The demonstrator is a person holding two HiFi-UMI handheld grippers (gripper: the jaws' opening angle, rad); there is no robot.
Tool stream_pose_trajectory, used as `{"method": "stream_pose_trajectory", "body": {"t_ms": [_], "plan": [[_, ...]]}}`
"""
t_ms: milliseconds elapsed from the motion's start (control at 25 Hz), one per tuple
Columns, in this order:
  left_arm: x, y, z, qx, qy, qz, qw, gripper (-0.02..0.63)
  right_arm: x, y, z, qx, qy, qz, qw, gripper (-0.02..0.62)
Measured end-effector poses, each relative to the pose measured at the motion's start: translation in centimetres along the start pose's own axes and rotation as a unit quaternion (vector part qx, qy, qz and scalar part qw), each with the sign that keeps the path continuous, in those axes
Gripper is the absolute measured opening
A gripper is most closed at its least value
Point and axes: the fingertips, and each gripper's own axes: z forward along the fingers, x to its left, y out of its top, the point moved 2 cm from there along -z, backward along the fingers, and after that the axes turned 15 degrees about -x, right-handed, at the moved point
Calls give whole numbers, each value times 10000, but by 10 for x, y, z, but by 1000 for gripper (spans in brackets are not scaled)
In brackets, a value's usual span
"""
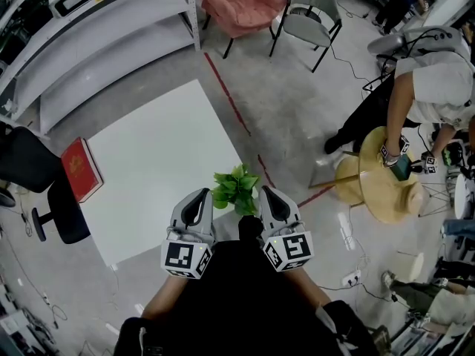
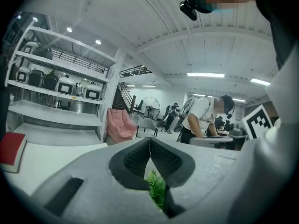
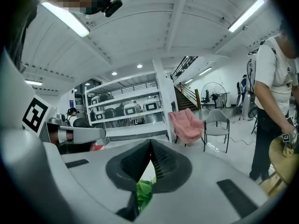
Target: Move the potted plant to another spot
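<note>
The potted plant (image 1: 236, 188) shows as a tuft of green leaves at the near right corner of the white table (image 1: 159, 162); its pot is mostly hidden below the leaves. My left gripper (image 1: 199, 200) stands just left of the leaves and my right gripper (image 1: 268, 198) just right of them, both close to my body. In the left gripper view the left gripper (image 2: 150, 139) has its jaws meeting at the tips, with leaves (image 2: 158, 189) visible beyond the gap below. The right gripper (image 3: 150, 142) looks the same, shut on nothing, with leaves (image 3: 144, 190) beyond it.
A red book (image 1: 82, 169) lies at the table's left edge beside a black office chair (image 1: 37, 191). White shelving (image 1: 96, 28) runs along the far left. A pink chair (image 1: 241, 2) and a grey chair (image 1: 312, 21) stand beyond. A person bends over a round wooden table (image 1: 382, 176) at right.
</note>
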Motion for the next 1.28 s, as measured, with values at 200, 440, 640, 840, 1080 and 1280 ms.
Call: {"method": "stream_pose_trajectory", "body": {"t_ms": [200,440,640,840,1080,1280], "plan": [[-2,-1,1,-10,-42,17,10000,17,-1,-3,-1,77,-27,-135,9999,11],[-4,-1,1,-10,-58,49,10000,17,2,-6,-1,136,78,-166,9997,11],[-6,0,1,-7,-47,26,10000,17,0,-9,-2,218,60,-131,9997,11],[-6,-1,2,-9,-33,9,10000,17,-1,-13,-2,287,96,-181,9994,11],[-5,-2,0,-12,9,-3,10000,17,-3,-14,-2,290,79,-165,9994,11],[-6,-2,1,-30,26,21,10000,17,-3,-13,-1,289,120,-178,9994,11]]}}
